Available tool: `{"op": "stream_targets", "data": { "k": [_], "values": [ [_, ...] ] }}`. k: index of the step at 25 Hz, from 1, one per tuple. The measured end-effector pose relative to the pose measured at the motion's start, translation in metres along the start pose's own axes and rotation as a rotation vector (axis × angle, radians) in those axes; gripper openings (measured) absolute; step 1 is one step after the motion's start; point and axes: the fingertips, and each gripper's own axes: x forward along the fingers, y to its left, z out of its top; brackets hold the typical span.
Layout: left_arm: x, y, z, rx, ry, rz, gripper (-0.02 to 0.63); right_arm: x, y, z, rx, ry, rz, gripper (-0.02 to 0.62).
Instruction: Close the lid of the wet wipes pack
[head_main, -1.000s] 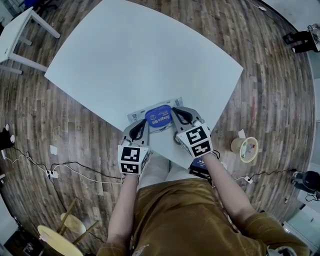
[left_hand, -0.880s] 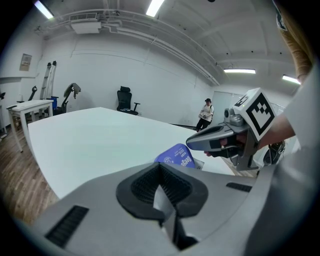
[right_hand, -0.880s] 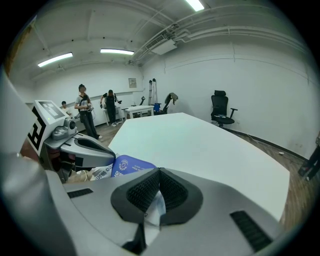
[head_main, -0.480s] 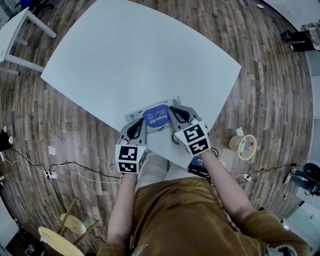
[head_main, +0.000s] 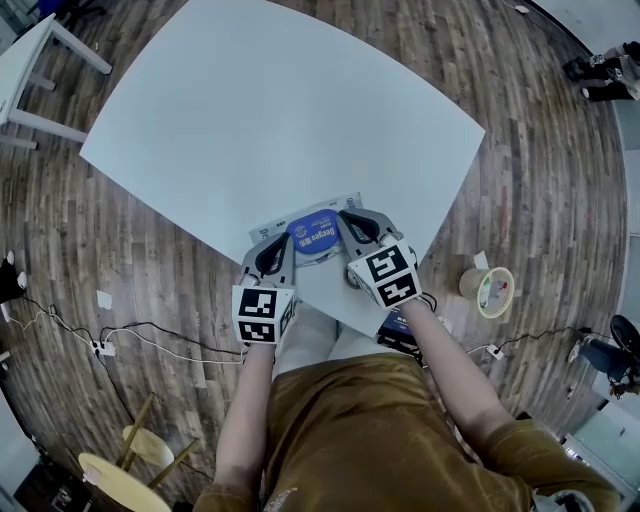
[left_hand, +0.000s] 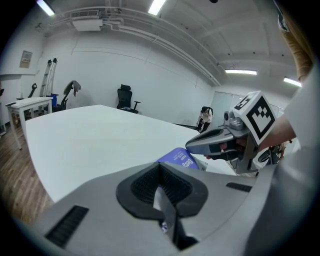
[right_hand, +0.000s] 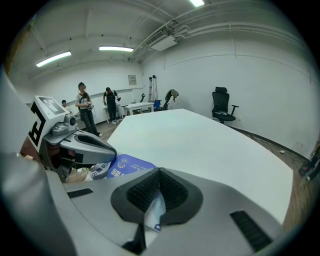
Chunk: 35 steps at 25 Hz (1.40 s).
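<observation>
The wet wipes pack (head_main: 308, 235), white with a blue oval lid (head_main: 316, 236), lies at the near edge of the white table (head_main: 280, 110). My left gripper (head_main: 277, 252) is shut on the pack's left end; a thin white edge of wrapper shows between its fingers (left_hand: 161, 197). On the pack's right end my right gripper (head_main: 352, 228) is shut too, a white and blue strip pinched in its jaws (right_hand: 155, 202). The blue lid (left_hand: 180, 159) looks tilted up in the left gripper view and also shows in the right gripper view (right_hand: 127, 166). Whether it is latched I cannot tell.
The table stands on wood flooring. A roll-like round object (head_main: 487, 296) sits on the floor at the right, cables (head_main: 100, 347) at the left, a stool (head_main: 120, 470) at lower left, another white table (head_main: 30, 60) at upper left. Two people (right_hand: 85, 112) stand far behind.
Both grippers stay shut on the pack's ends in the same place. Only the head view has shifted slightly.
</observation>
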Motion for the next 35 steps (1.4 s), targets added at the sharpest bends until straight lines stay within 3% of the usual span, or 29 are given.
{"op": "stream_targets", "data": {
  "k": [18, 35],
  "values": [
    [0.013, 0.000, -0.004, 0.025, 0.027, -0.003, -0.008, 0.012, 0.000, -0.012, -0.015, 0.054, 0.008, 0.006],
    [0.024, 0.001, -0.014, 0.045, 0.116, -0.014, -0.008, 0.019, -0.001, -0.022, -0.073, 0.111, 0.013, 0.006]
  ]
}}
